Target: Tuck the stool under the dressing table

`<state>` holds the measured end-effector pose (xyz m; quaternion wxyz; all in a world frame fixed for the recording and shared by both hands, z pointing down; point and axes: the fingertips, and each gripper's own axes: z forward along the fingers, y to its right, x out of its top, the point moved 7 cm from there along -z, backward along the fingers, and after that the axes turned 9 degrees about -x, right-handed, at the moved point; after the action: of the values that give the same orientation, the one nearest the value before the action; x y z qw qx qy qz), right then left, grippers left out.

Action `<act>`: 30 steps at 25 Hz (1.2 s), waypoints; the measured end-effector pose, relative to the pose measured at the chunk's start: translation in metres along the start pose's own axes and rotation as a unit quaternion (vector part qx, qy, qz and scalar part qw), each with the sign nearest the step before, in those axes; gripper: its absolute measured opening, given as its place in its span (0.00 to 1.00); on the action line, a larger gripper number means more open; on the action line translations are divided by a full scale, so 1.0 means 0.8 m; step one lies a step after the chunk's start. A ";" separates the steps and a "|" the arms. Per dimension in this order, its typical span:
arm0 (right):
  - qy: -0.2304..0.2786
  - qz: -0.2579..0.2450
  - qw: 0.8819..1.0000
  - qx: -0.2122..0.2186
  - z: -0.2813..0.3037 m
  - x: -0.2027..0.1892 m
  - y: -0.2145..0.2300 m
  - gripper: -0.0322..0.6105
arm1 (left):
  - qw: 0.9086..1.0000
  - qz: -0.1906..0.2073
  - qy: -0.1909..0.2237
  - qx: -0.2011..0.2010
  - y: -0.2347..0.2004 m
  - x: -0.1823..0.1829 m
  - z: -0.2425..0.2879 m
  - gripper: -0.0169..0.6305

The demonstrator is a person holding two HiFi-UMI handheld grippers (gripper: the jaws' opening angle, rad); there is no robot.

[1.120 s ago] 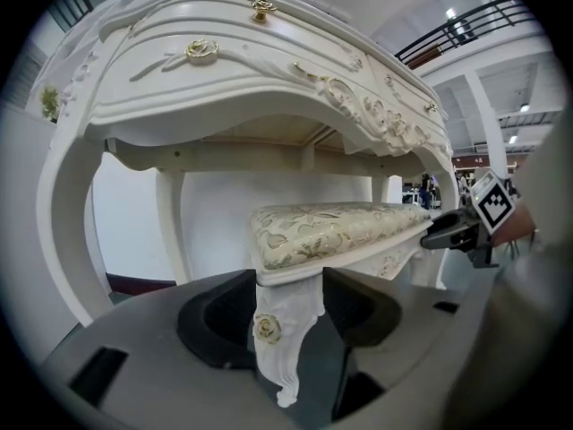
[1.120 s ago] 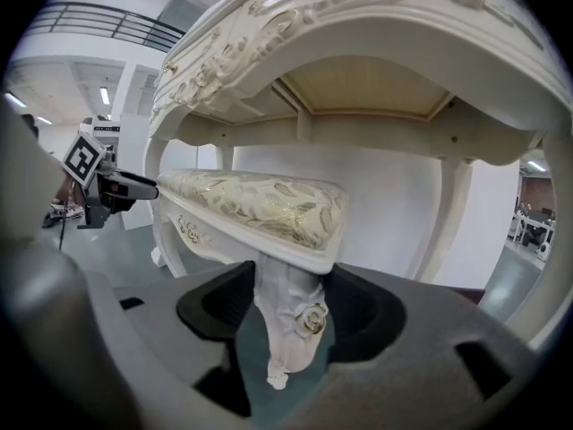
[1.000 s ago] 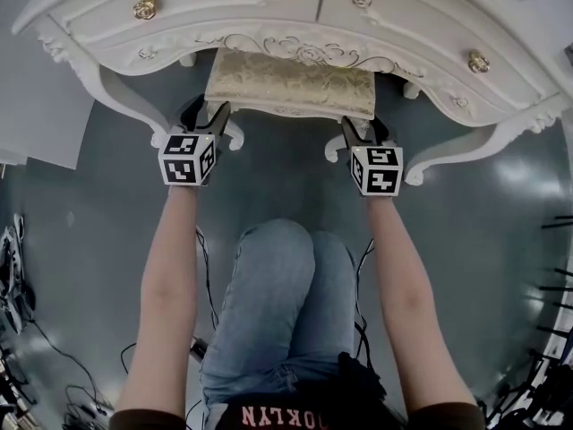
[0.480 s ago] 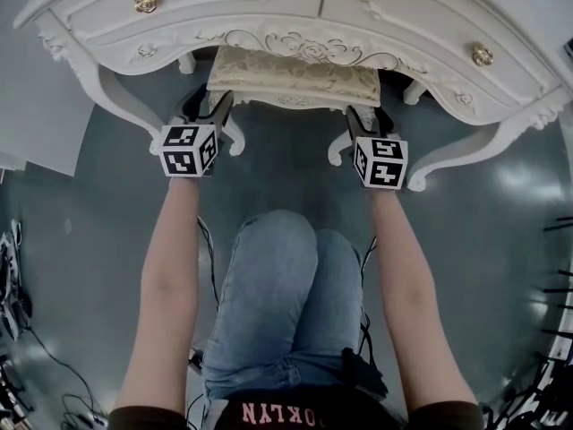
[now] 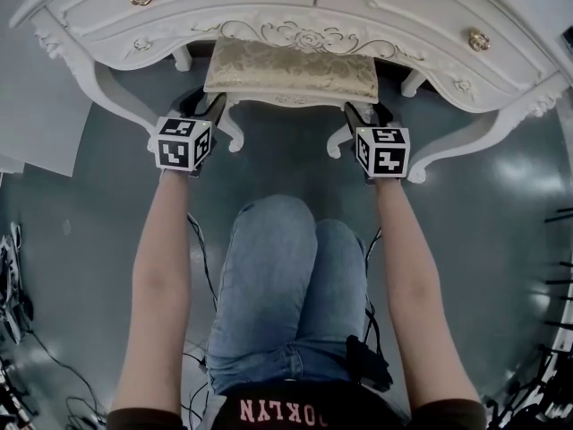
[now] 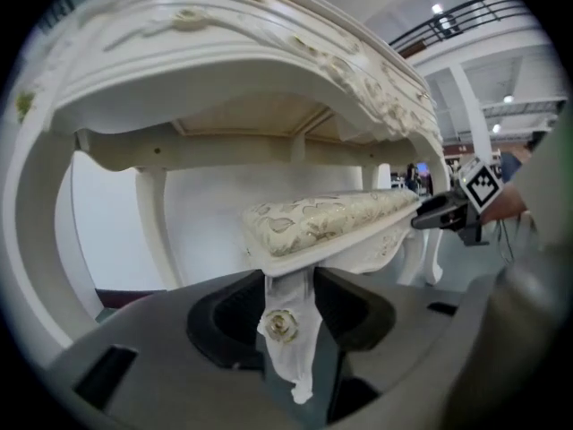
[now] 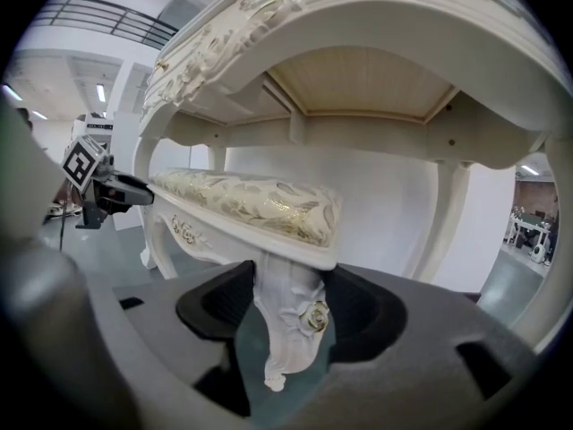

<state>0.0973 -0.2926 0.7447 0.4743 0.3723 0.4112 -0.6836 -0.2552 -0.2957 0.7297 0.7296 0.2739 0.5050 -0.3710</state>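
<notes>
The stool [image 5: 291,70], white with a gold patterned cushion, stands partly beneath the white dressing table [image 5: 269,7]. My left gripper [image 5: 204,107] is at the stool's front left leg. In the left gripper view the carved leg [image 6: 285,330] sits between the jaws of the left gripper [image 6: 288,285], which are closing with their pads against it. My right gripper [image 5: 365,116] is at the front right leg. In the right gripper view that leg [image 7: 295,330] is pinched between the pads of the right gripper [image 7: 288,294]. The stool's back legs are hidden beneath the table.
The table's curved legs stand to the left [image 5: 116,97] and to the right [image 5: 466,146] of the stool. The person's knees in jeans [image 5: 286,276] are just behind the grippers. Cables [image 5: 18,303] lie on the grey floor at the lower left. A pale panel [image 5: 36,106] lies at the left.
Both grippers stay at the stool's front legs. Stool and grippers sit slightly higher in the head view, with a little more of the cushion beneath the table's edge.
</notes>
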 end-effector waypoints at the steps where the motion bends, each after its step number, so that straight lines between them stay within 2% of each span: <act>1: -0.004 -0.002 1.000 0.000 0.000 -0.003 0.001 0.42 | 1.000 0.004 -0.013 0.000 0.002 -0.005 0.002 0.29; 5: -0.007 -0.004 1.000 0.000 0.004 -0.005 0.001 0.42 | 1.000 -0.004 -0.008 0.015 0.005 -0.009 0.005 0.27; 13: -0.004 -0.002 1.000 -0.018 0.017 0.002 -0.009 0.42 | 0.998 -0.017 -0.031 0.046 -0.011 -0.001 0.019 0.25; 24: -0.010 0.013 0.998 -0.056 0.022 0.005 -0.008 0.43 | 0.997 -0.027 -0.049 0.061 -0.011 0.005 0.025 0.25; 27: -0.001 0.026 0.998 -0.062 0.016 0.007 -0.003 0.49 | 0.997 -0.014 -0.052 0.063 -0.005 0.004 0.021 0.32; 30: 0.014 0.023 0.998 -0.065 0.007 0.014 0.000 0.50 | 0.997 -0.022 -0.033 0.069 -0.002 0.007 0.014 0.38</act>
<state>0.0937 -0.3015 0.7369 0.5072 0.3598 0.4526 -0.6391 -0.2492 -0.3071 0.7281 0.7168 0.2999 0.4601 -0.4296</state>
